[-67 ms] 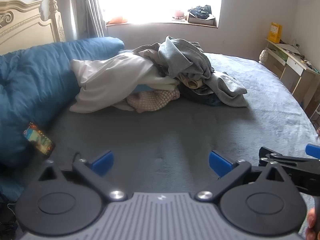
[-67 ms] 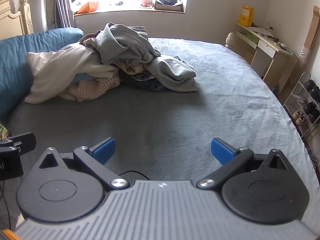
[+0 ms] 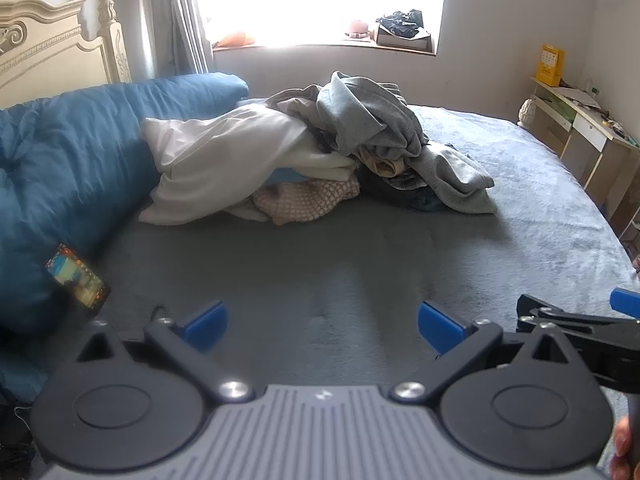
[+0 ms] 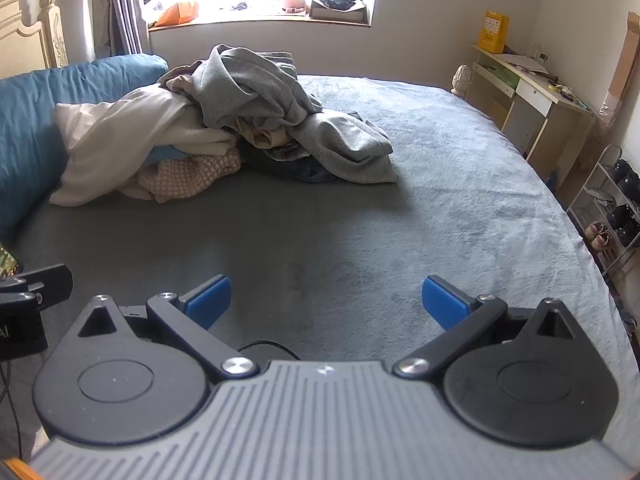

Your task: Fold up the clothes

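Grey bedspread [image 4: 440,184] bears unfolded clothes pile [image 4: 240,120]; both hand-held grippers gape empty.

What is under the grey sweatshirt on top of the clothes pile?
Under the grey sweatshirt a tan garment, a plaid piece and dark clothing peek out. The white garment lies beside it. What is deeper in the pile is covered.

Both grippers: ribbed grey bodies, black round-hubbed linkages, silver screws, blue-padded jaws.
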{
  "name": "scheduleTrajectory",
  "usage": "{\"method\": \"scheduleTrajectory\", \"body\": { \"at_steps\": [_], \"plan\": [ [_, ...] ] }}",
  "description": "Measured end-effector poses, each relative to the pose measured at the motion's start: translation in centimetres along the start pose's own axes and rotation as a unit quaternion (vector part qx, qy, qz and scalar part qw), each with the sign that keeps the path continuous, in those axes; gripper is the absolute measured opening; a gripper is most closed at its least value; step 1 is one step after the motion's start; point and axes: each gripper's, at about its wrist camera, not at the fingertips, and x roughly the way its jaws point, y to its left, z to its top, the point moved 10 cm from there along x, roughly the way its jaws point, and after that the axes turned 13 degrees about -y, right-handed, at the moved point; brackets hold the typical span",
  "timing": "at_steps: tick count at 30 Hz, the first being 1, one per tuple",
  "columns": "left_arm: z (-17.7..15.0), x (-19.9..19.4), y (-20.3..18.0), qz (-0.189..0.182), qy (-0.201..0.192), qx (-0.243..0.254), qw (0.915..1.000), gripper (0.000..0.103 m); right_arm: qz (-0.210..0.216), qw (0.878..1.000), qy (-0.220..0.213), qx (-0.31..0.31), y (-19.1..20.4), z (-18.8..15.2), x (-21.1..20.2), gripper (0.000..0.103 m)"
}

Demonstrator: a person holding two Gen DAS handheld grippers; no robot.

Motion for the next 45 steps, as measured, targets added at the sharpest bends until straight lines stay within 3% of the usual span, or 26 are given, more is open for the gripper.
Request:
{"method": "scheduleTrajectory", "body": {
  "at_steps": [14, 21, 32, 37, 45],
  "plan": [
    [-1.3, 0.6, 0.5, -0.007, 0.025, -0.026, 0.9993, 0.102, -0.003, 1.000, -0.004, 0.005, 0.0, 0.0, 0.2, 0.102],
    [-2.5, 1.2, 0.4, -0.027, 0.052, -0.040, 0.9975, 0.102, -0.001, 1.000, -0.007, 0.007, -0.3, 0.2, 0.3, 0.102],
    [-2.6, 0.7, -1.0, -0.064, 0.051, -0.040, 0.9959, 0.103, 0.001, 1.000, -0.009, 0.016, -0.4, 0.6, 0.2, 0.102],
    [-2.4, 0.5, -0.2, -0.046, 0.045, -0.064, 0.9959, 0.103, 0.002, 1.000, -0.012, 0.016, -0.6, 0.6, 0.2, 0.102],
    [-1.4, 0.3, -0.4, -0.023, 0.020, -0.015, 0.9994, 0.103, 0.005, 1.000, -0.010, 0.018, -0.5, 0.6, 0.4, 0.102]
  ]
}}
